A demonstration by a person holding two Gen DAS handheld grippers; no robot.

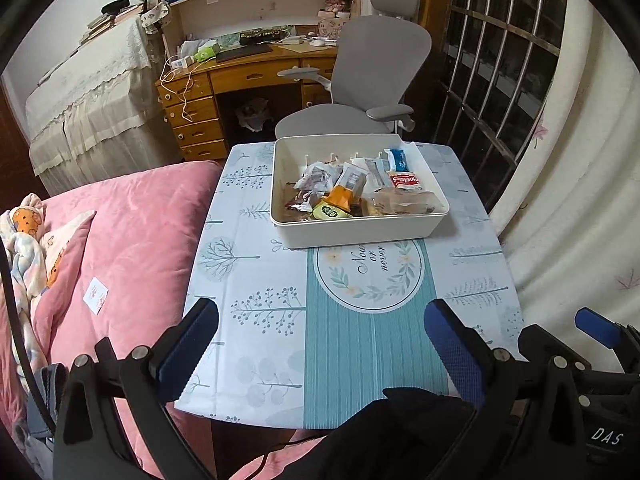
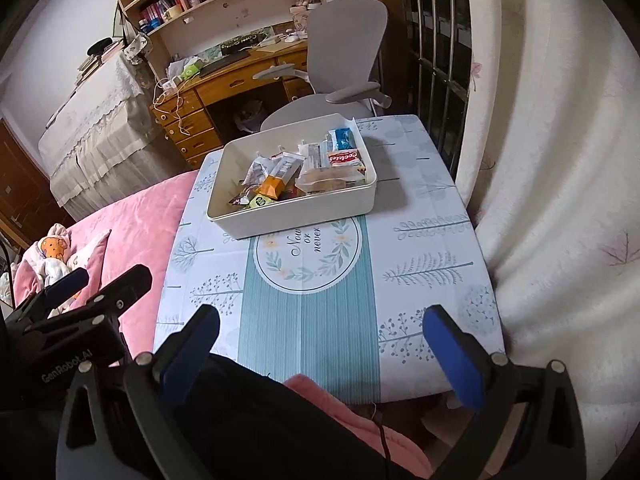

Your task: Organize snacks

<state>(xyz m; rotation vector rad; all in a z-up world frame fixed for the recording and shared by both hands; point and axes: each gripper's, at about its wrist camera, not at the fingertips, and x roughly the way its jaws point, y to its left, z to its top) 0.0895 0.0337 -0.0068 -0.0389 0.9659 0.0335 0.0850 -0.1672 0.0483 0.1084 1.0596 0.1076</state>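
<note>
A white plastic bin (image 1: 360, 232) (image 2: 304, 212) stands at the far half of a small table (image 1: 360, 340) (image 2: 400, 300) with a tree-print cloth. Inside lie several wrapped snacks: an orange packet (image 1: 340, 198) (image 2: 272, 186), a red cookie pack (image 1: 405, 181) (image 2: 343, 158), a blue packet (image 1: 398, 159) (image 2: 344, 139), a clear bag of biscuits (image 1: 404, 202) (image 2: 326, 179). My left gripper (image 1: 322, 344) is open and empty above the table's near edge. My right gripper (image 2: 320, 354) is open and empty, beside it, also near the front edge. The bin is well ahead of both.
A pink quilt (image 1: 132, 240) (image 2: 132, 220) covers the bed left of the table. A grey office chair (image 1: 360, 80) (image 2: 340, 60) and a wooden desk (image 1: 240, 76) stand behind the table. A curtain (image 2: 560, 200) and a barred window (image 1: 500, 60) lie to the right.
</note>
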